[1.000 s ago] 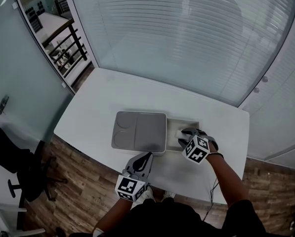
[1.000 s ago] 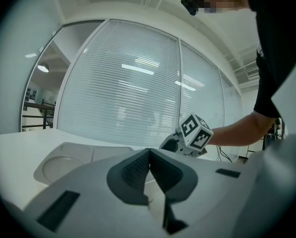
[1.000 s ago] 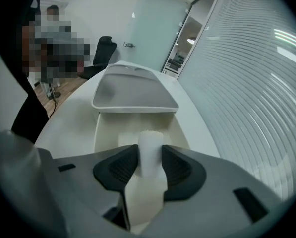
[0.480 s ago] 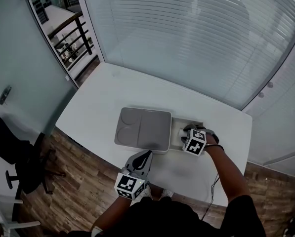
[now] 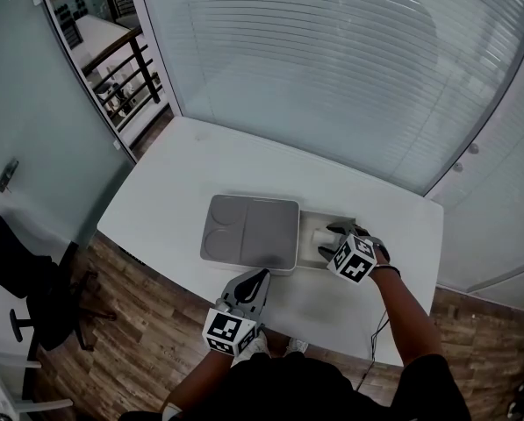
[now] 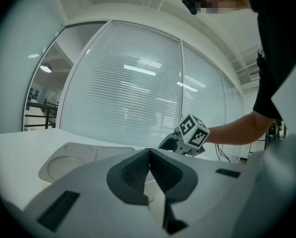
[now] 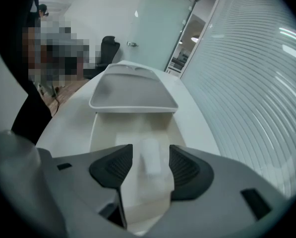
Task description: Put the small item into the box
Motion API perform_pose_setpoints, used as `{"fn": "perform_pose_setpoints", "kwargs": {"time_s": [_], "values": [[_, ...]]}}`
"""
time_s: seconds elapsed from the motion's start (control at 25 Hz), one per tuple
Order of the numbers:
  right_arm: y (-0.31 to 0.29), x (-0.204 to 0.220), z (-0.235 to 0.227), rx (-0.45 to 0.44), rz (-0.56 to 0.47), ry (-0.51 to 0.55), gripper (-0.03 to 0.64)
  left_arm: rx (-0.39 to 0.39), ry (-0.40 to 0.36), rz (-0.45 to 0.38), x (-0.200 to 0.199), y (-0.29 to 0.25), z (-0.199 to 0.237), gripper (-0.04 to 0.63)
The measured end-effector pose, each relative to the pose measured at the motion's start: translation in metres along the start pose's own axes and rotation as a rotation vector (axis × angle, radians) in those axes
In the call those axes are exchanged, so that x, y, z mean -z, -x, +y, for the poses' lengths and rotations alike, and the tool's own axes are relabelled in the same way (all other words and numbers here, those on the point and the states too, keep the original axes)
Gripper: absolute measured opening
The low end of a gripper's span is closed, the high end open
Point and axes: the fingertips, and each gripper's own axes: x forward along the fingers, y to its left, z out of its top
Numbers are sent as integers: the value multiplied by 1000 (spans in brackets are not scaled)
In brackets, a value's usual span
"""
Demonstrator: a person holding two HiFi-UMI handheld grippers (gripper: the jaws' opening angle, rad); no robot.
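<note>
A shallow white box lies on the white table, with its grey lid slid off to the left. In the right gripper view a small white block lies on the floor of the box. My right gripper hangs just over it with its jaws opening, one on each side of the block and neither pad touching it. From the head view that gripper is over the box's uncovered part. My left gripper is shut and empty near the table's front edge, apart from the lid.
The table stands before a wall of glass with blinds. To the left, a black office chair stands on the wood floor. A cable hangs off the table's front right edge.
My right gripper has drawn back a little toward me over the box. The left gripper and the lid have not moved.
</note>
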Motion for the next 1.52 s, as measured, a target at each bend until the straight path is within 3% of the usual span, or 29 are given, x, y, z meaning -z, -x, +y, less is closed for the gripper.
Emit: {"fn": "perform_pose_setpoints", "kwargs": {"time_s": [0.12, 0.4, 0.72, 1.04, 1.52], "values": [[26, -17, -3, 67, -121, -95, 227, 10, -26, -39, -10, -4, -2, 11], [88, -51, 5, 191, -453, -299, 181, 29, -35, -37, -8, -13, -5, 11], [151, -59, 12, 410, -728, -467, 9, 25, -52, -75, -22, -20, -2, 11], [184, -54, 13, 505, -791, -549, 3, 0, -60, -91, -32, -19, 7, 11], [186, -61, 15, 489, -841, -559, 5, -18, -61, -104, -38, -21, 10, 11]]}}
